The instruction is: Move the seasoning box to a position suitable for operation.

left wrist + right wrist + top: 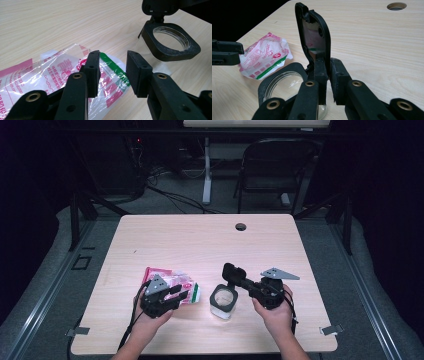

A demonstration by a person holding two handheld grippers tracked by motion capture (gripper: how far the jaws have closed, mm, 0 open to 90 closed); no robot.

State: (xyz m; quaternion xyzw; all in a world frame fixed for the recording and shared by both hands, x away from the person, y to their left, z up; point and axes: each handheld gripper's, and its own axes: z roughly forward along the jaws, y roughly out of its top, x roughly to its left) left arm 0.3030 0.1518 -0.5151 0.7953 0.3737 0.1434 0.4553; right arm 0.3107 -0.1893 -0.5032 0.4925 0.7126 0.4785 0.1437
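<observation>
1. Left gripper (111, 72): jaws partly open, pads clear of contact; clear packet (75, 75) with pink print and green strip lying flat on tabletop (50, 22) beneath and between them. Near end of packet cut off behind the gripper body in the left gripper view.
2. Right gripper (328, 82): jaws closed on hinged black lid (314, 37) of the clear jar (284, 85), lid held upright. Jar body largely hidden behind gripper links; contents not discernible.
3. Jar just beside packet's green-strip end, not touching.
4. Farther off: round hole (240, 226) in tabletop; folding chair (272, 165) beyond, dim.
</observation>
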